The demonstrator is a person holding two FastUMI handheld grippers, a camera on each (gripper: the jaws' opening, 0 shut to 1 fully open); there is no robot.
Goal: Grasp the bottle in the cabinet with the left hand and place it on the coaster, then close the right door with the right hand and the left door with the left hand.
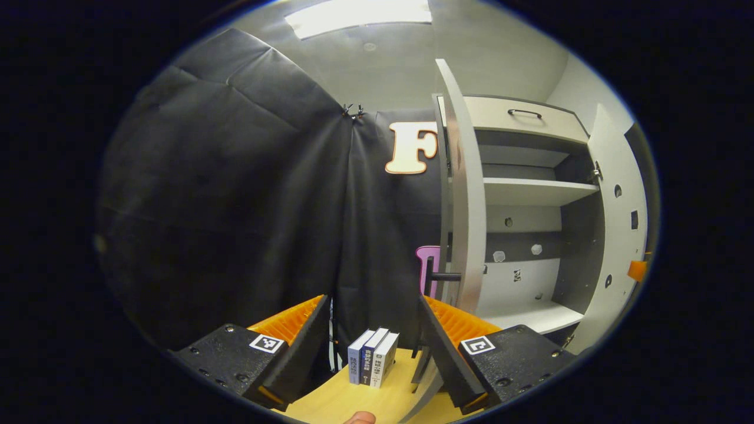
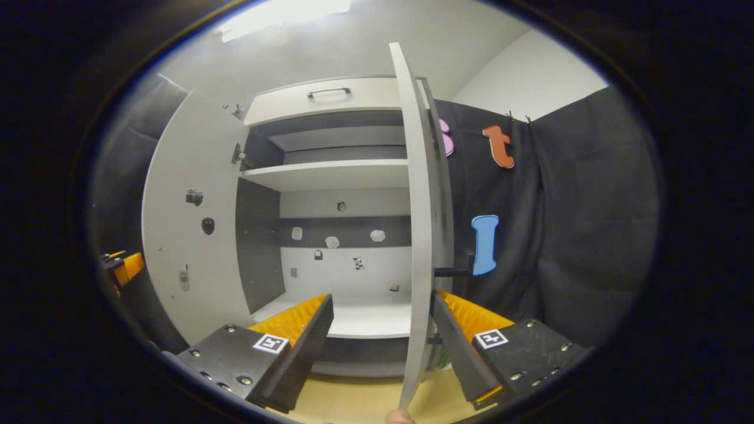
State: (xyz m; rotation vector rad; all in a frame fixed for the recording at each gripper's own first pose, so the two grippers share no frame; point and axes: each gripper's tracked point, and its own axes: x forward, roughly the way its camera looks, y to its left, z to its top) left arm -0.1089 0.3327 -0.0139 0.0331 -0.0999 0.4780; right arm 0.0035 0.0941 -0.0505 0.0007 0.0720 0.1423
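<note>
Evidently the cabinet (image 2: 330,176) shelves stand bare, so the bottle seems already taken out, though I cannot tell where it or the coaster lies. Both doors remain to close: the right door (image 2: 415,224) stands edge-on between the right gripper (image 2: 382,335)'s parted, empty fingers, the left door (image 1: 465,200) just beside the left gripper (image 1: 374,338)'s spread, empty jaws.

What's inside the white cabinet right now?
The white cabinet holds bare white shelves and small fittings on its back wall; no bottle visible. The open right door hides the right edge.

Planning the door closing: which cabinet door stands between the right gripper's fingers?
The right door, seen edge-on between the open right gripper fingers, black handle beside it. The left door swings wide, farther off.
</note>
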